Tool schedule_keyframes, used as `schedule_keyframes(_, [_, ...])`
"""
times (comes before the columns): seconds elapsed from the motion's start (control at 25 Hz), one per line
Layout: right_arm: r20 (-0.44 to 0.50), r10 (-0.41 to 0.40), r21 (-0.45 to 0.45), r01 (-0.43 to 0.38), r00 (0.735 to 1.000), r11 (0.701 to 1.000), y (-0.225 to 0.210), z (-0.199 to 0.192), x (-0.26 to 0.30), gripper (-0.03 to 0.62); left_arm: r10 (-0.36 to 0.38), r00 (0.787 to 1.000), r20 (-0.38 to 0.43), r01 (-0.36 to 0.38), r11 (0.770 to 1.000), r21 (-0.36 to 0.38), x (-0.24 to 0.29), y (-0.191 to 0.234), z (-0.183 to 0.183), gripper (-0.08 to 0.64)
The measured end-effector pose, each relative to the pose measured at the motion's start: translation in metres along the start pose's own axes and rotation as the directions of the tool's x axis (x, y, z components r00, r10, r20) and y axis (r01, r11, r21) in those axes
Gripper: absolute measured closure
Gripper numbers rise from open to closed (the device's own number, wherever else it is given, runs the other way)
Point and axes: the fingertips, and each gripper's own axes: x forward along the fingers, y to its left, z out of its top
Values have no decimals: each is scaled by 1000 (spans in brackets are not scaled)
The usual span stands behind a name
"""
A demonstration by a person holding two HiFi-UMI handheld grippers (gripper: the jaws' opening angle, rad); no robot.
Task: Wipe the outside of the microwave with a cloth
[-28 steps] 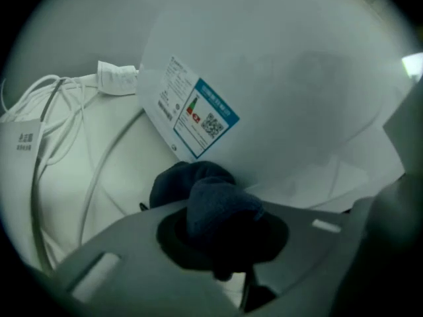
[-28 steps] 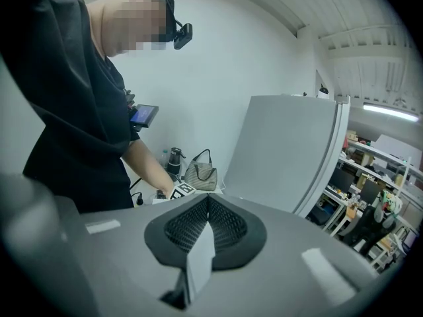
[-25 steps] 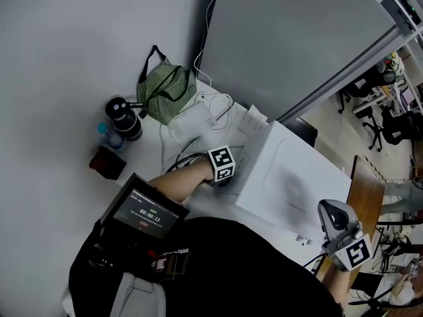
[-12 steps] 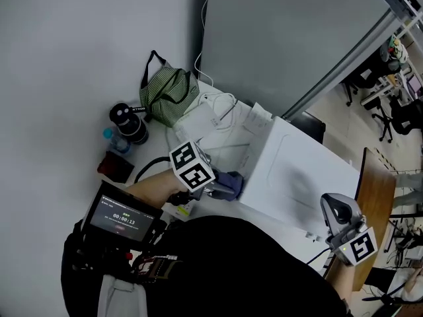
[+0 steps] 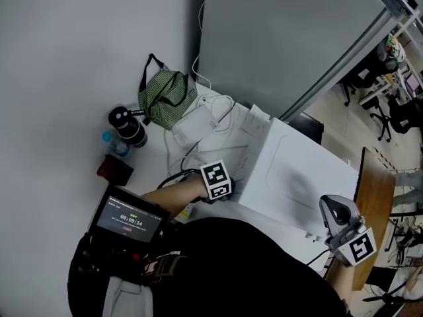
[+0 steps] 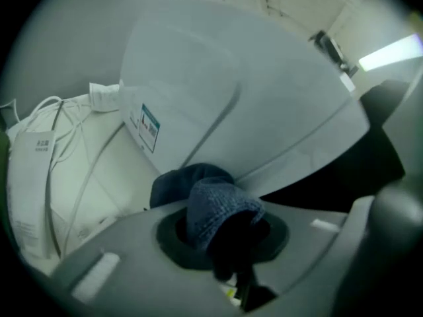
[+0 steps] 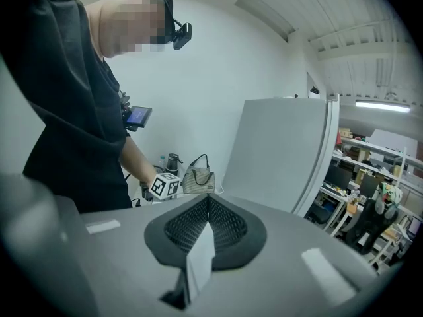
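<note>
We clamp the blue cloth (image 6: 210,207) in the left gripper (image 6: 221,226), up against the left side wall of the microwave (image 5: 297,177), which stretches off right, while the right gripper (image 5: 340,228), jaws together, waits by its near right corner.

1. Two grippers: left gripper (image 6: 221,236) and right gripper (image 7: 206,236).
2. One blue cloth (image 6: 215,207), between the left gripper's jaws.
3. One white microwave (image 5: 297,177), just ahead of the left gripper.
4. One green striped bag (image 5: 164,98), beyond the left gripper.
5. One black flask (image 5: 125,125), one blue-capped bottle (image 5: 114,144) and one dark red box (image 5: 112,169), all off to the left gripper's side.
6. One timer screen (image 5: 130,218), behind the left gripper.
</note>
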Motion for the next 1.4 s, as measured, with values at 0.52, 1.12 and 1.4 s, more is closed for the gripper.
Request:
schedule_keyframes(0.52, [62, -43, 46, 40, 997, 998, -11, -20, -25, 586, 59, 989, -135, -68, 996, -64, 25, 26, -31, 500])
schedule_keyframes(1.12, [245, -4, 79, -15, 969, 997, -36, -36, -76, 586, 424, 811, 402, -457, 889, -16, -158, -52, 82, 500])
schedule_keyframes(1.4, [161, -146, 156, 121, 976, 980, 15, -17, -120, 586, 193, 786, 588, -398, 885, 241, -163, -130, 108, 500])
